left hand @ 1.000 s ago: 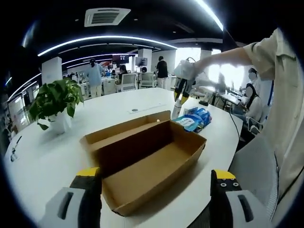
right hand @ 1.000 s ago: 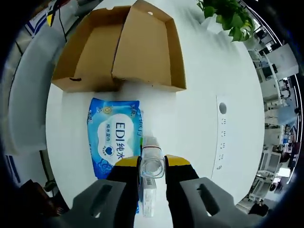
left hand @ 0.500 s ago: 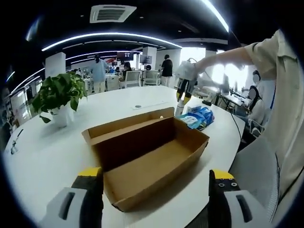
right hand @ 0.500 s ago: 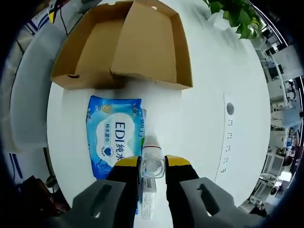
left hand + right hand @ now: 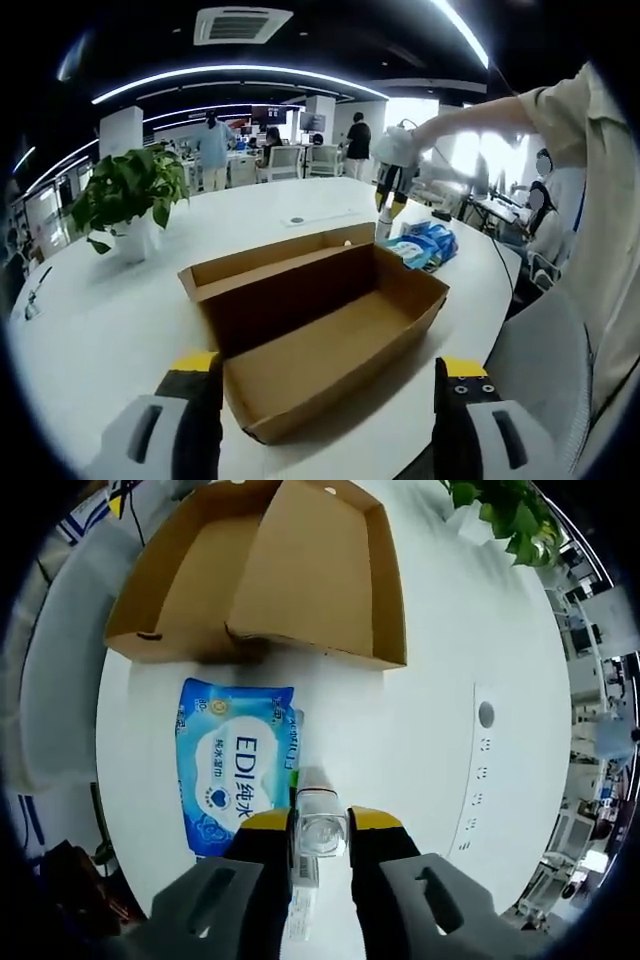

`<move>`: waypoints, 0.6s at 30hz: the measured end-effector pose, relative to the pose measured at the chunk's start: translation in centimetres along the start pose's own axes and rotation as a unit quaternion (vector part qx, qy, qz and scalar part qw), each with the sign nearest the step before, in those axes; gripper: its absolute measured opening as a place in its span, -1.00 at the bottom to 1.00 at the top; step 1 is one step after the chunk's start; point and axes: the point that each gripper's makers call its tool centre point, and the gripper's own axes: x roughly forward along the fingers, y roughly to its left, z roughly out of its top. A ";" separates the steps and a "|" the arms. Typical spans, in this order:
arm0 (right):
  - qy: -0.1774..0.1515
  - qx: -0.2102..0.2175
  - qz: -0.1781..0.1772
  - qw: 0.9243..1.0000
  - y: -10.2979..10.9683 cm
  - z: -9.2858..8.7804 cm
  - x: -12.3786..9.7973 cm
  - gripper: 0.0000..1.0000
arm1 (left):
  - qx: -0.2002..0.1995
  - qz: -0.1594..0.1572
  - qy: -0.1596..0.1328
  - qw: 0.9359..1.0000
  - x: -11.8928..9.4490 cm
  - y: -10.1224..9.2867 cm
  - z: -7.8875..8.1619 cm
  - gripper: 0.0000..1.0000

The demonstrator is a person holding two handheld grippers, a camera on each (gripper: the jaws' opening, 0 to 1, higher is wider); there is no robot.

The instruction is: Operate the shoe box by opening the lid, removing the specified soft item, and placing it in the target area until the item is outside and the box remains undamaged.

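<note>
An open brown shoe box lies on the white table, its inside bare and its lid flap folded back. My left gripper is open in front of the box, with nothing between its jaws. A blue soft pack of wipes lies on the table outside the box; in the left gripper view the wipes pack sits past the box's far end. My right gripper points down, shut on a small clear bottle beside the pack. The right gripper also reaches in from the right.
A potted plant stands at the table's far left. A round cable port is set into the tabletop. The person's sleeve and body fill the right side. Office desks and people stand far behind.
Both views have shifted a little with the hands. The right gripper stays shut on the bottle beside the wipes pack, and the left one stays open.
</note>
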 end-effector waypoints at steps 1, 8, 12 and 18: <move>0.000 -0.001 -0.001 1.000 0.0 0.0 0.0 -0.63 | 0.000 0.001 0.002 1.000 0.0 0.1 -0.1 0.76; -0.004 -0.004 -0.010 1.000 -0.3 0.0 -0.2 -0.57 | -0.002 0.010 0.005 1.000 0.1 0.5 -0.2 0.70; -0.011 0.000 -0.017 1.000 -0.6 0.2 -0.4 -0.45 | -0.003 0.012 0.006 1.000 0.1 0.6 -0.2 0.68; -0.024 0.010 -0.022 0.999 -0.7 0.7 -0.9 -0.41 | -0.010 0.025 0.011 1.000 0.1 1.1 -0.3 0.56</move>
